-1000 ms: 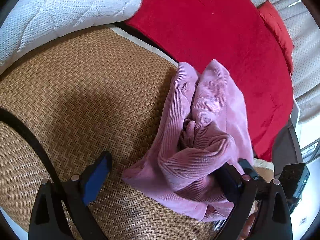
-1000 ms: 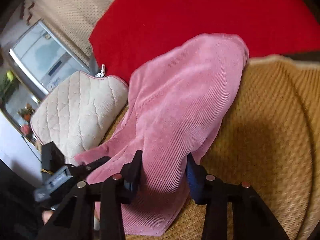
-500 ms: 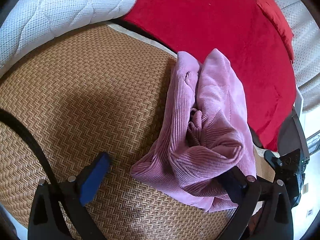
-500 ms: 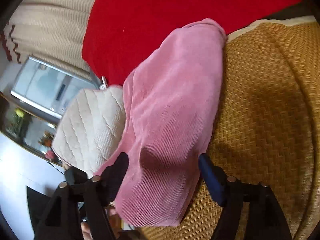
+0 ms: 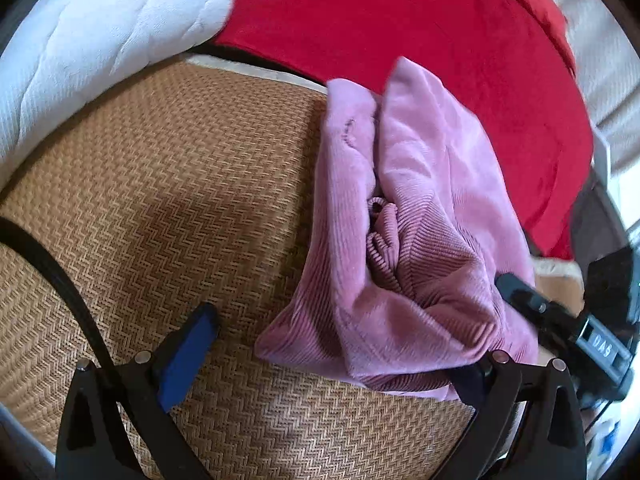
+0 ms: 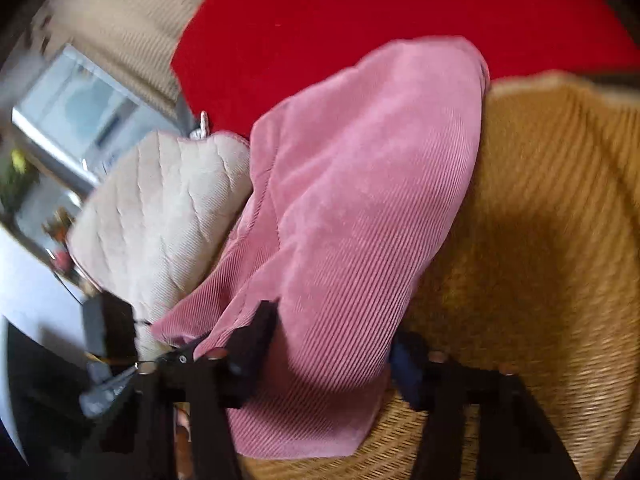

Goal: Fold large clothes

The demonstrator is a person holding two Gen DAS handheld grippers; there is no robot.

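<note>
Since earlier, right gripper [image 6: 332, 344] narrowed astride garment [image 6: 352, 216]; left gripper [image 5: 332, 352] wide at six o'clock, ready to fold.

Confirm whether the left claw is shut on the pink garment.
No, the left claw stands wide open, and the pink garment lies loose between its fingers on the woven mat.

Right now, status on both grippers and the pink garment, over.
Left gripper open, garment edge at its right finger. Right gripper open astride pink corduroy garment, bunched on woven mat. Cream cushion touching garment's side.
</note>
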